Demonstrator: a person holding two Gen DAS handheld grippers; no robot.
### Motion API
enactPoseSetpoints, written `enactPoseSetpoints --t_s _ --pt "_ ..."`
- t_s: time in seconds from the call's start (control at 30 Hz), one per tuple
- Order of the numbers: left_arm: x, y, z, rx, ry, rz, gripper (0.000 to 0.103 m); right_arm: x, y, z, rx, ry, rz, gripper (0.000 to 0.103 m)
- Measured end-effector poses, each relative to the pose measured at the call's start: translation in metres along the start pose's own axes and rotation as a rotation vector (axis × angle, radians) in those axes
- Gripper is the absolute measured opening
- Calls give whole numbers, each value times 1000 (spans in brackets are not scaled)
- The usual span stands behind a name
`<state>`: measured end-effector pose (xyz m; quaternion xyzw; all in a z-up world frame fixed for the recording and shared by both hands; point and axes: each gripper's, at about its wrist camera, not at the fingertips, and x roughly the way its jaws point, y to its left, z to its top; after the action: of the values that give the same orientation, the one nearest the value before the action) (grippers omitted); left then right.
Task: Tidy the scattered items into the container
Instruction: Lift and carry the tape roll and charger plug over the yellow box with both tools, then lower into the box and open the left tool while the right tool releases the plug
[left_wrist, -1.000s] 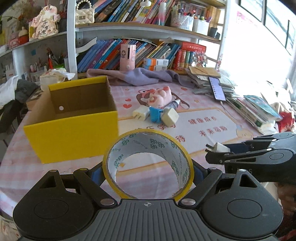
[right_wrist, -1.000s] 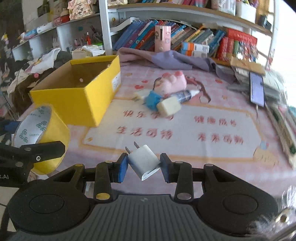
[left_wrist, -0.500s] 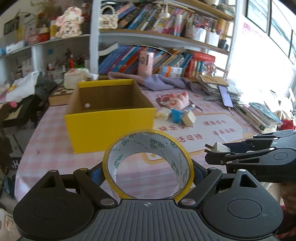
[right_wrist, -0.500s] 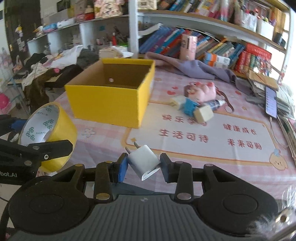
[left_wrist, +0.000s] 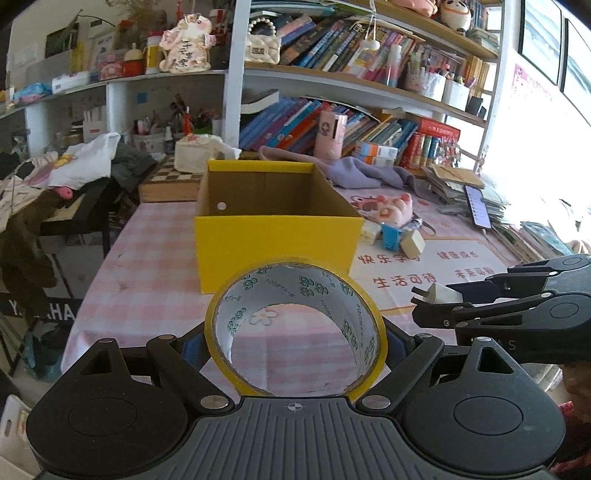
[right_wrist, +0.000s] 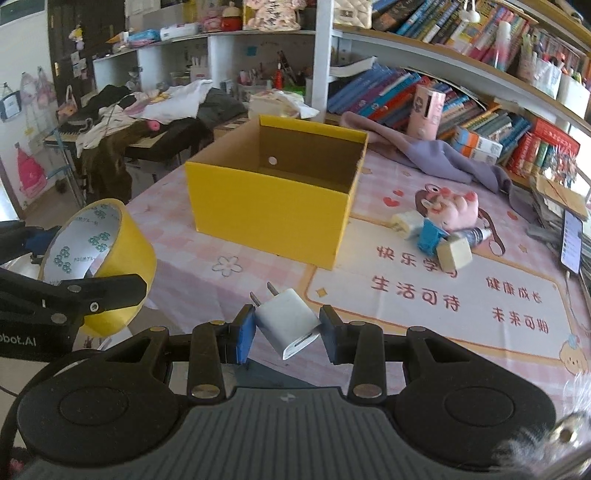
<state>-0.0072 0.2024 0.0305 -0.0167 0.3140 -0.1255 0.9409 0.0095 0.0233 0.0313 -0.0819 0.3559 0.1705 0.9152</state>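
The left gripper (left_wrist: 295, 339) pinches a yellow tape roll (left_wrist: 295, 328) across its width, held above the table's near edge in front of the yellow box (left_wrist: 277, 236). Just right of it, the right gripper (right_wrist: 288, 328) clamps a white charger (right_wrist: 288, 321), prongs pointing up and away. The box looks empty as far as its inside shows, so nothing is tidied yet. Both held items wait to go in, and a pink toy (right_wrist: 454, 206), a blue piece (right_wrist: 430, 236), a tube (right_wrist: 476, 234) and two small blocks lie scattered right of the box.
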Motion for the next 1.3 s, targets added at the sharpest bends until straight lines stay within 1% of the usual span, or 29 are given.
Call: enactPoseSetpoints --t_s 0.27,0.43,0.53,0.73,0.87,1.0,1.17,1.3 --pt "-5 7 15 14 -32 23 90 4 4 17 -17 -45 20 36" --pt "-3 17 28 9 -42 22 90 6 4 31 -50 -72 37 36" --pt "0 23 40 16 -54 23 90 8 2 44 -77 -91 47 36" --pt "11 31 75 53 -96 26 90 18 -7 75 -117 -143 64 36" --pt "28 36 100 74 -105 20 90 32 -13 98 -147 -168 74 36" --pt "49 38 123 131 -103 21 90 51 -22 123 -180 -178 84 36" --pt "86 41 150 189 -75 20 90 80 -33 152 -249 -182 87 36" --pt "122 43 169 224 -39 17 90 109 -47 171 -299 -163 80 36"
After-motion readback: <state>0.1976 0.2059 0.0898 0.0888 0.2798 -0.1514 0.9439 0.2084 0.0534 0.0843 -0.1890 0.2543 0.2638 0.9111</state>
